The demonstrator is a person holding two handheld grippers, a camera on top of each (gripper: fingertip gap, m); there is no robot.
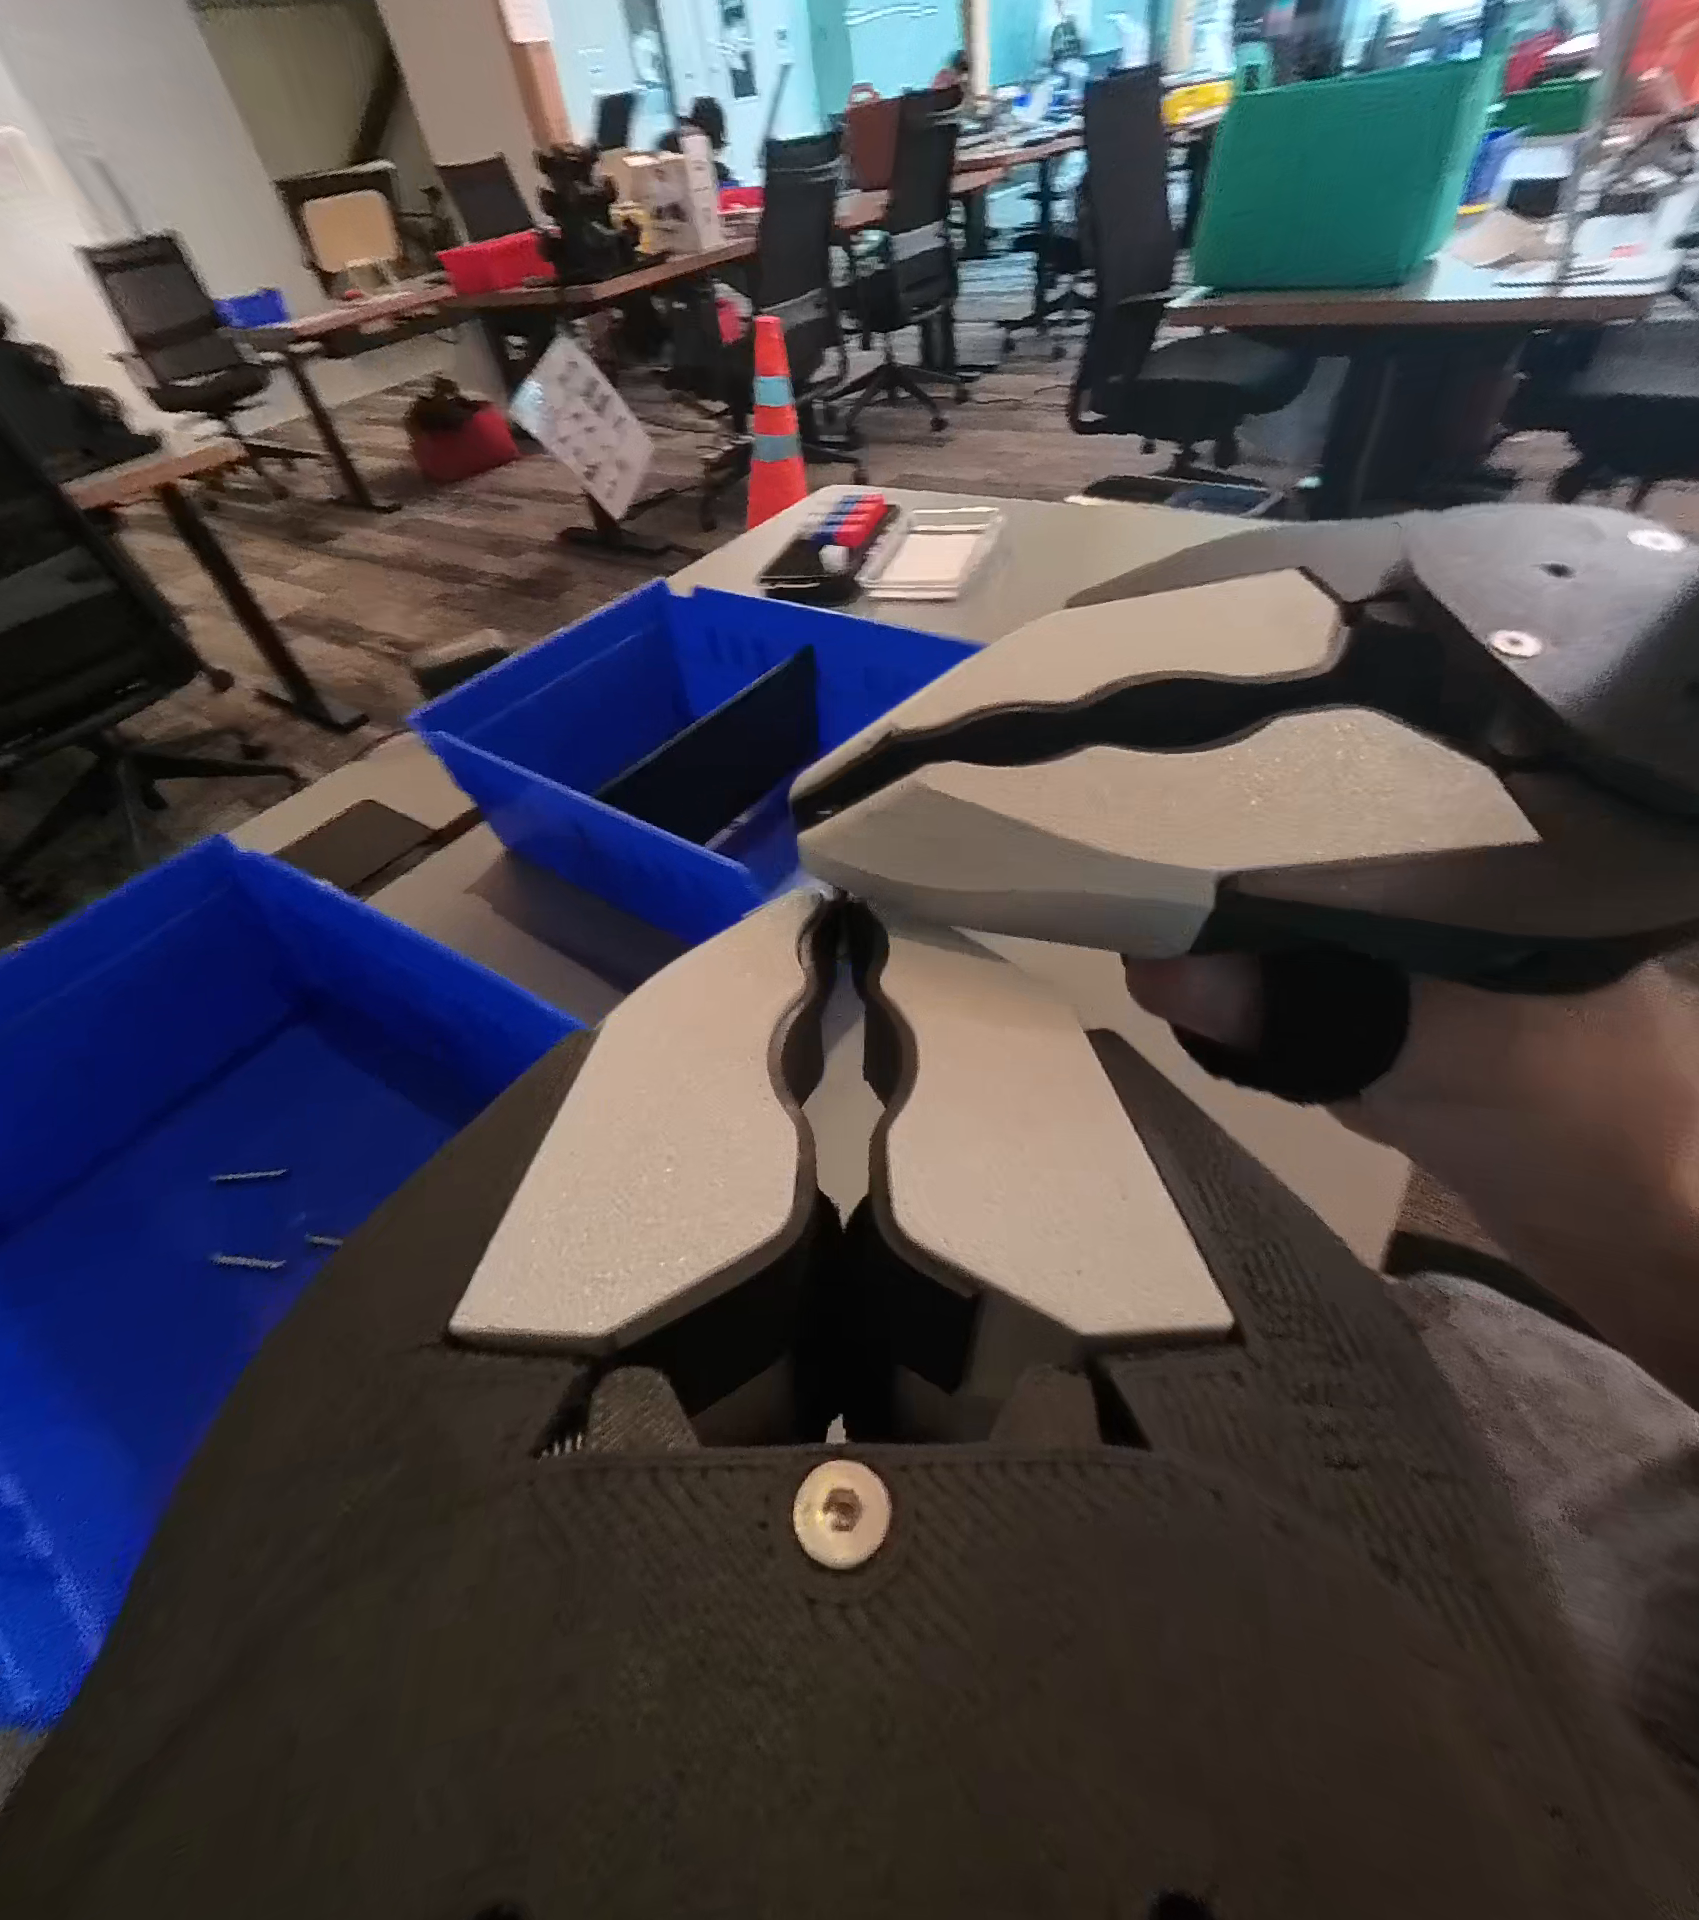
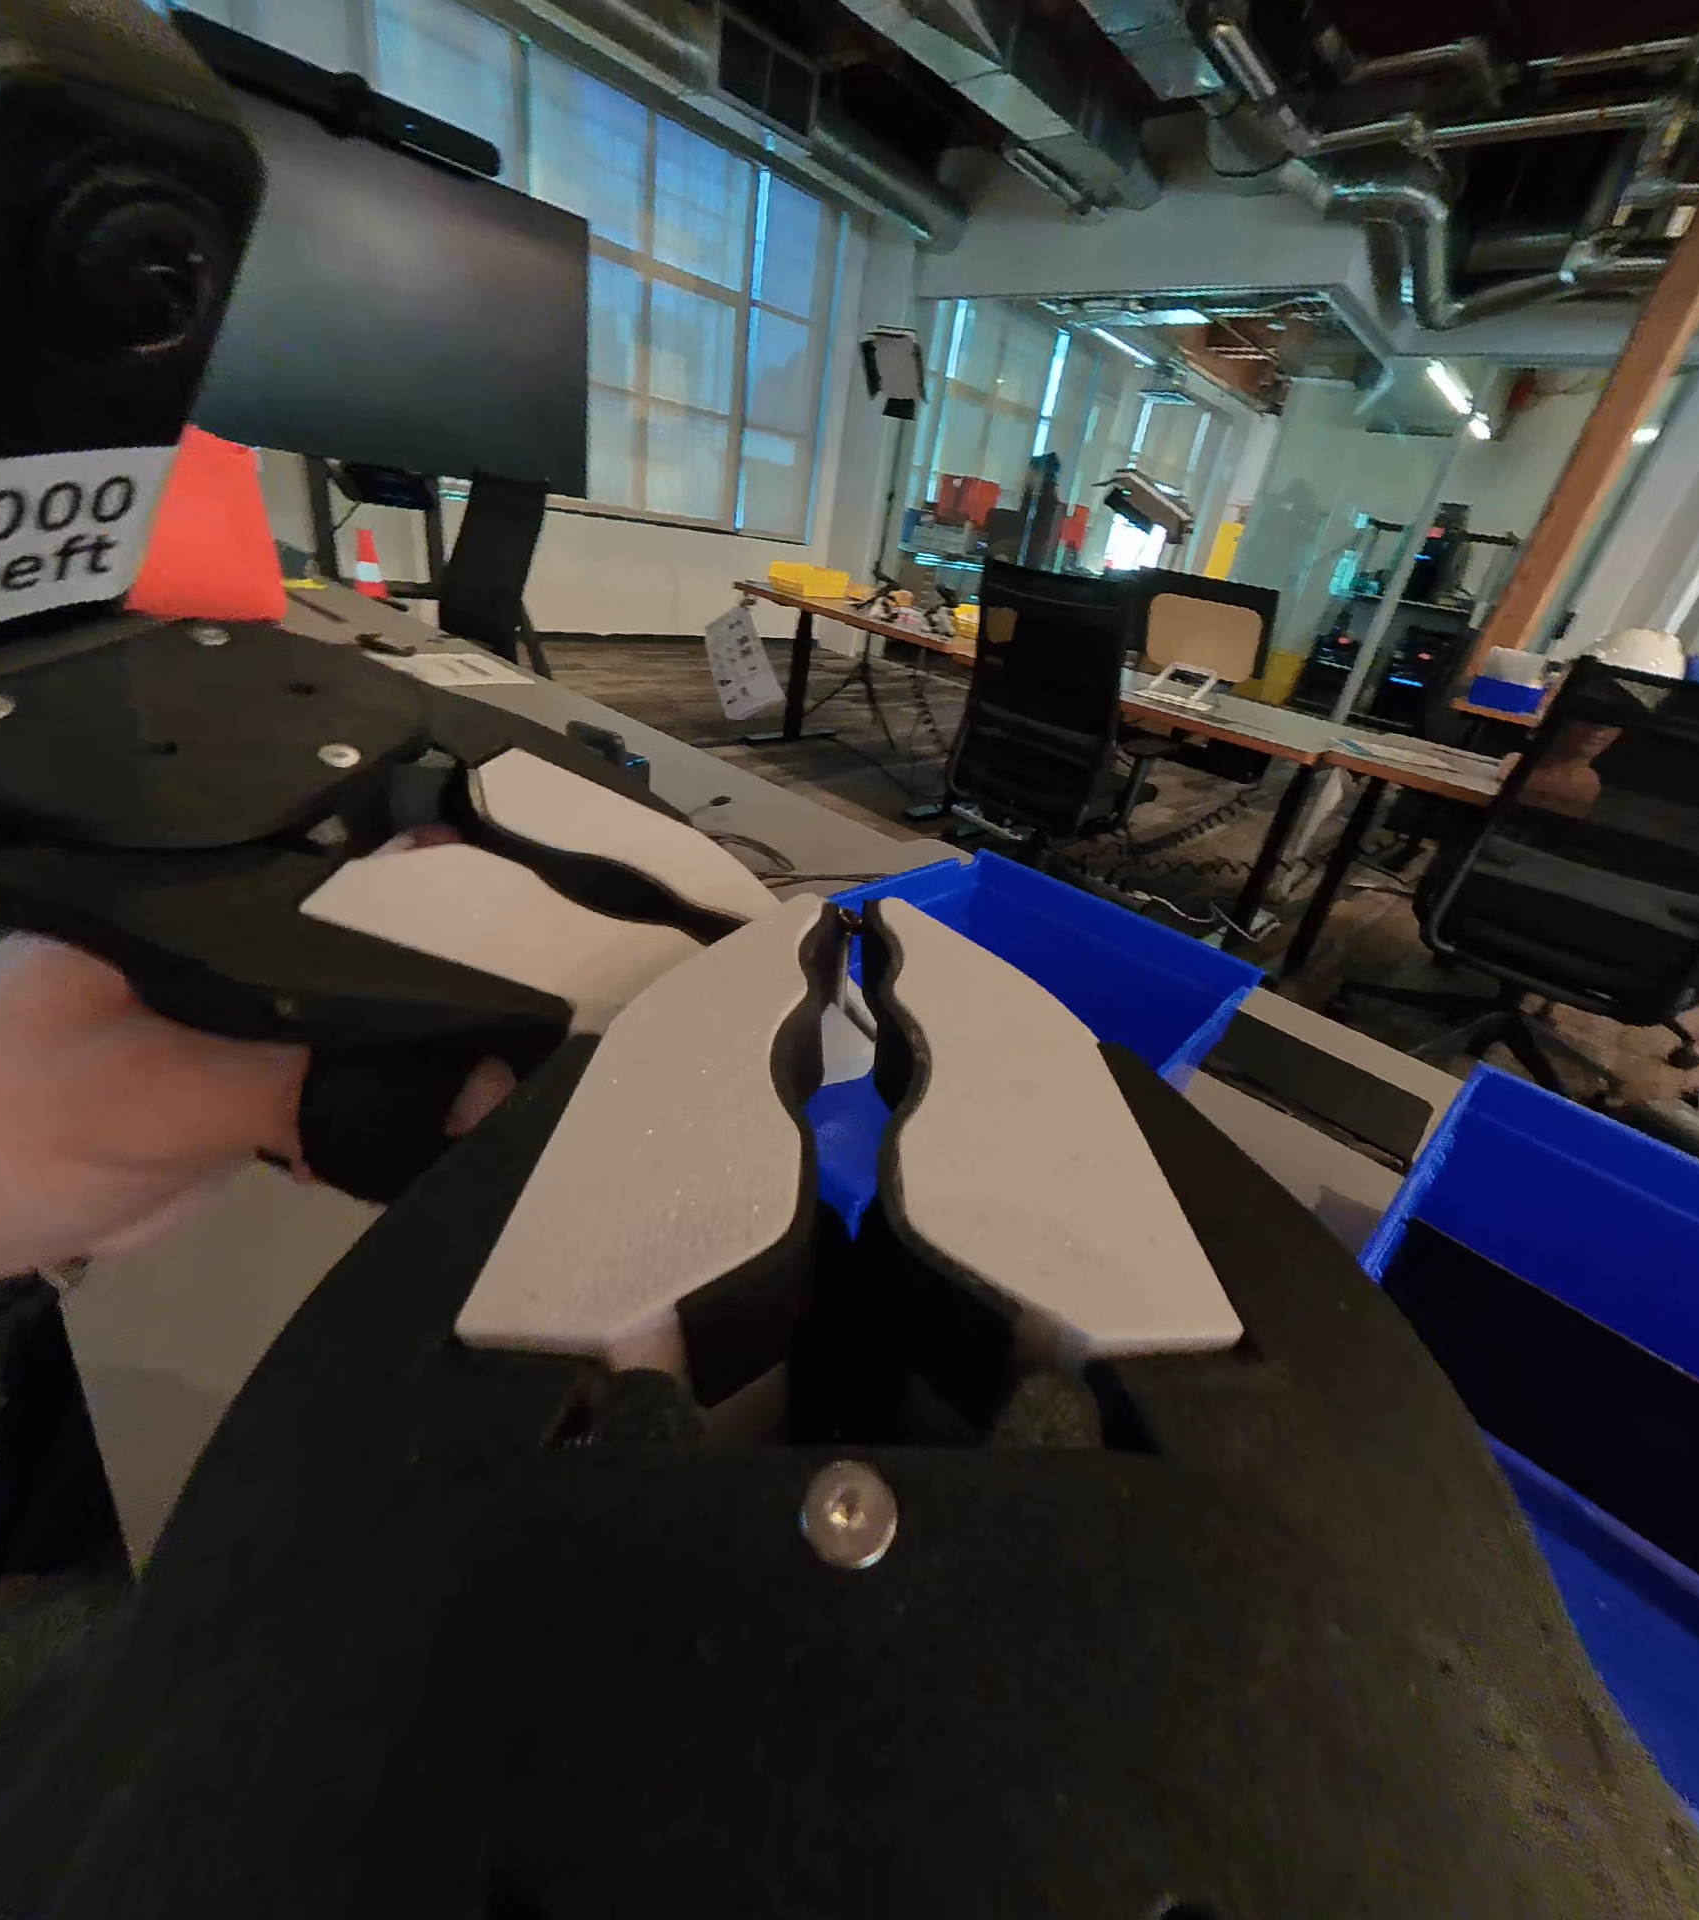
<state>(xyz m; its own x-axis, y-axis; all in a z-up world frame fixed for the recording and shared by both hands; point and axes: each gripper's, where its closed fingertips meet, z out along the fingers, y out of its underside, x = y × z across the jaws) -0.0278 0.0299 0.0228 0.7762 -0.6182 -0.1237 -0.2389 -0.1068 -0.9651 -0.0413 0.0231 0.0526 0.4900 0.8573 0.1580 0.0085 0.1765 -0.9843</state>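
Over the grey bench (image 1: 1063,540), at its left, a blue bin (image 1: 97,1039) is seen with a few thin metal pins (image 1: 247,1176) lying flat on its floor, their long axes running roughly left to right. Beyond it a second blue bin (image 1: 554,727) with a dark divider (image 1: 720,748) is set. The left gripper (image 1: 837,914) is held with its jaws drawn nearly together; whether anything is pinched at the tips cannot be told. Just right of it, tip close to tip, the right gripper (image 2: 850,914) is brought in by a hand (image 1: 1572,1174). Its jaws are narrow and are closed on a thin pin (image 2: 841,961), whose long axis runs along the fingers, one end at the tips.
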